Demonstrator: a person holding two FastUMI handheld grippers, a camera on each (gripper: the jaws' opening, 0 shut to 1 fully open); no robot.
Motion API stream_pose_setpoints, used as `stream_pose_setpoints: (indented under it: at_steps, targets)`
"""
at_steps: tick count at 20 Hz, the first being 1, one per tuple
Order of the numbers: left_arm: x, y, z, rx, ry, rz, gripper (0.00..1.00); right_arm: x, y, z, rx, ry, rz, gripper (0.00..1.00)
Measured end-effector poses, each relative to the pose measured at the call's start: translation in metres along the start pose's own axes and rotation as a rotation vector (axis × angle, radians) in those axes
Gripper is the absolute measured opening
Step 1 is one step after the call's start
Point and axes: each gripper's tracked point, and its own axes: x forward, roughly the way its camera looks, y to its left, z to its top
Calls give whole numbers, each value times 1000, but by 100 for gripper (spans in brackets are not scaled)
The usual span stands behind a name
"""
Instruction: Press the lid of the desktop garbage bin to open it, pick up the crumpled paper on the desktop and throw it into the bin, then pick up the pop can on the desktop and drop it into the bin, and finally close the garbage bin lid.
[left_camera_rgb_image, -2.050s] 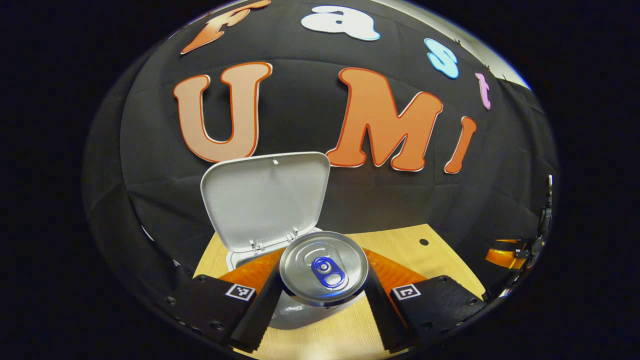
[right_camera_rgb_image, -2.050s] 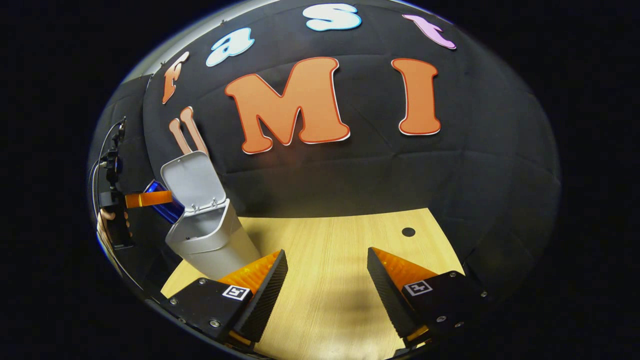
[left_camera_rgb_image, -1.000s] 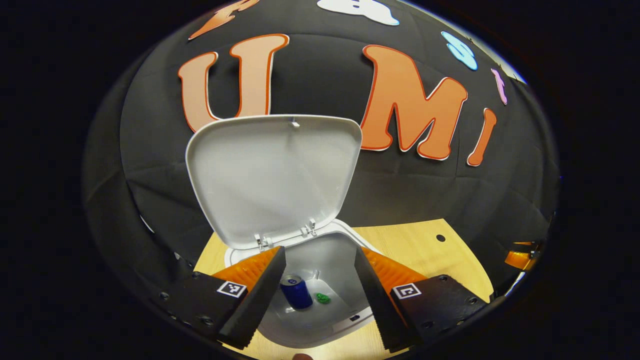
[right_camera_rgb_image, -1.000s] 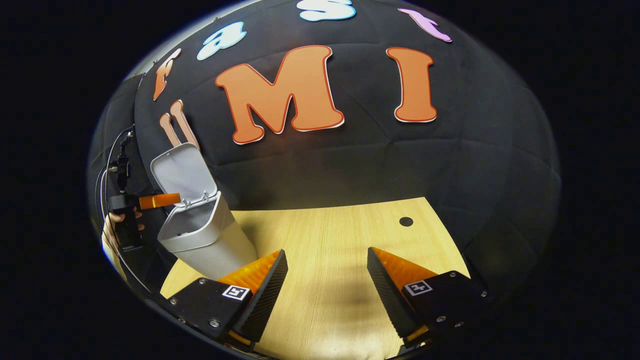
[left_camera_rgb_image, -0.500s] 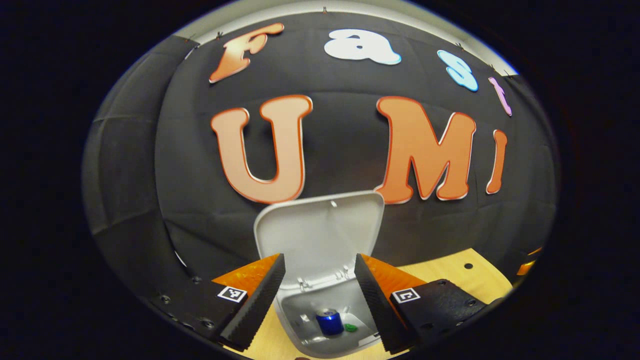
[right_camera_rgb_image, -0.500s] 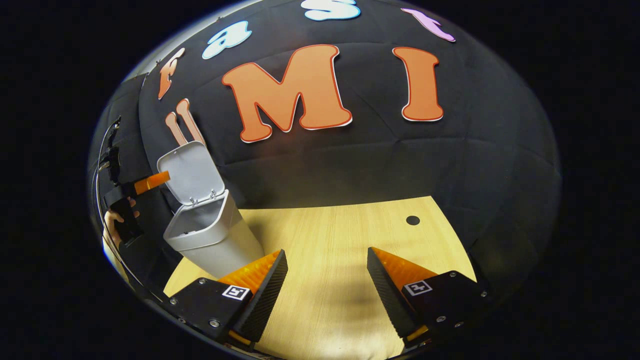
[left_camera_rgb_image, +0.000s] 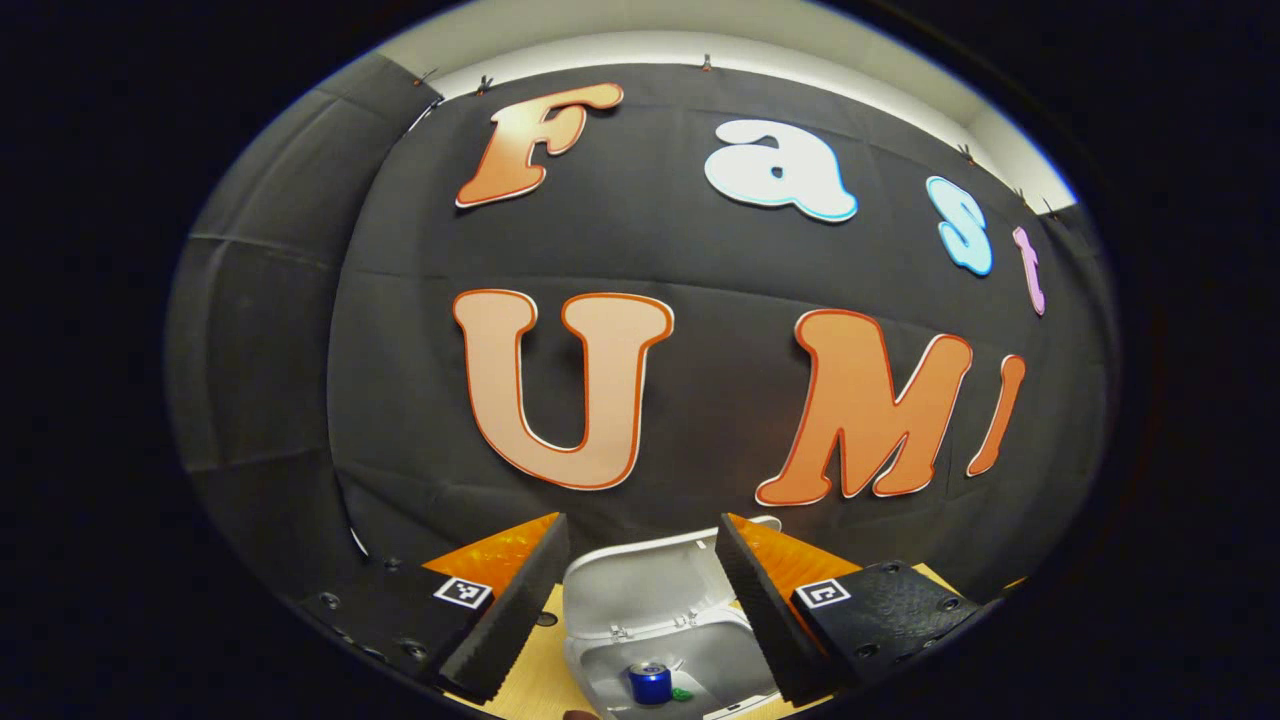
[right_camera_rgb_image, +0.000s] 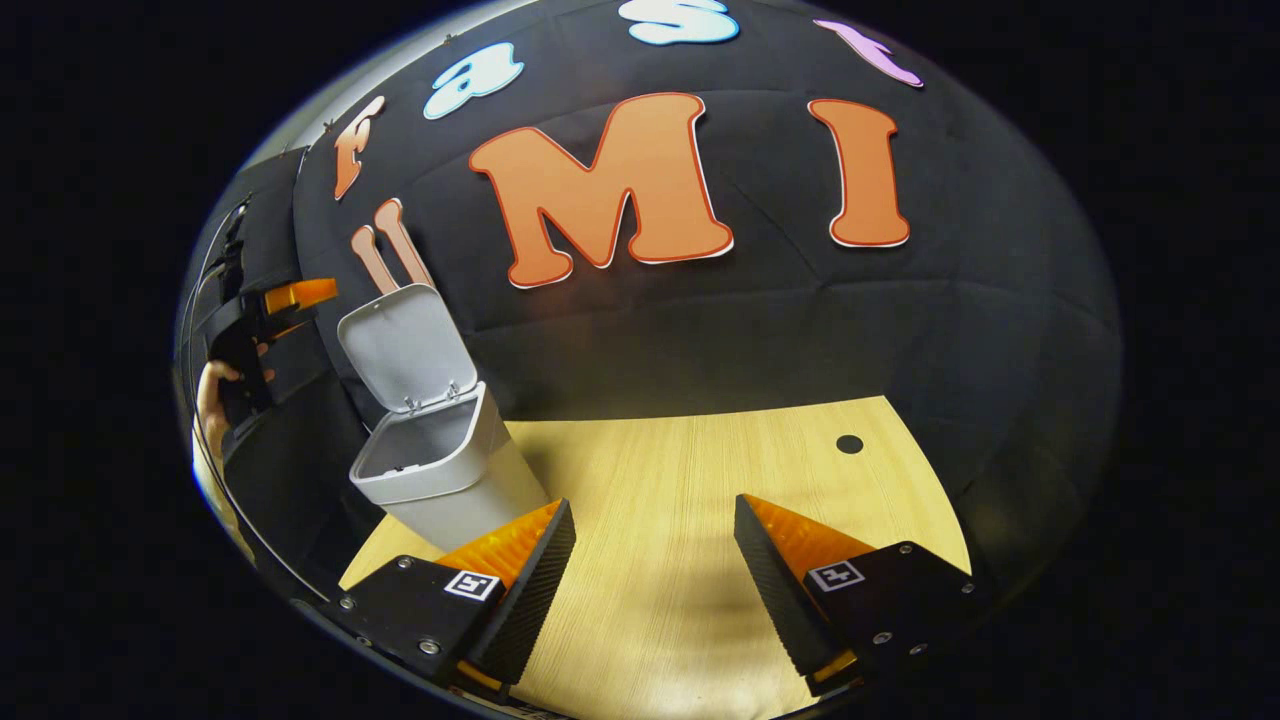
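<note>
In the left gripper view my left gripper (left_camera_rgb_image: 640, 600) is open and empty, held high above the white bin (left_camera_rgb_image: 740, 655), whose lid (left_camera_rgb_image: 650, 590) stands raised. Inside the bin lie a blue pop can (left_camera_rgb_image: 650, 682) and a small green crumpled paper (left_camera_rgb_image: 683, 693). In the right gripper view the same bin (right_camera_rgb_image: 440, 480) stands at the table's left with its lid (right_camera_rgb_image: 405, 345) up, and the left gripper (right_camera_rgb_image: 290, 300) hangs above and to its left in a person's hand (right_camera_rgb_image: 210, 395). My right gripper (right_camera_rgb_image: 650, 590) is open over bare tabletop, holding nothing.
The light wooden table (right_camera_rgb_image: 680, 480) has a small dark hole (right_camera_rgb_image: 849, 443) at its far right. The black cloth wall rises right behind the bin and the table's far edge.
The left gripper let the can fall into the bin, then rose up and away with open fingers. The right gripper has barely shifted.
</note>
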Motion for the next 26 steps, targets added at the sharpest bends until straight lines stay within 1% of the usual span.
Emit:
stream_pose_setpoints:
  at_steps: [2,4,5,6,9,11,14,16,19,23,26]
  targets:
    - [17,5,5,-18,53,-7,94,-1,3,0,-1,-1,7,96]
    - [33,2,11,-26,83,-50,94,-2,3,1,2,-5,12,96]
    - [41,4,12,-8,102,-51,94,-2,2,1,5,-5,11,96]
    - [50,5,14,31,114,-53,94,-3,1,1,7,-6,8,96]
    - [68,8,17,157,152,-28,94,-3,-2,-1,14,-4,4,96]
    - [77,3,5,182,196,-30,94,-4,-3,-4,24,-2,5,96]
    - [88,-8,-11,146,234,-58,94,-3,-4,-9,37,4,4,96]
    - [91,-11,-23,140,258,-70,95,-2,-4,-12,39,9,3,96]
    - [90,-10,-41,131,298,-67,95,-2,-5,-12,53,11,11,96]
    - [72,-17,-45,115,284,-89,95,-1,-8,-12,67,6,15,96]
    - [50,-26,-49,114,275,-112,95,-1,-6,-15,64,17,31,96]
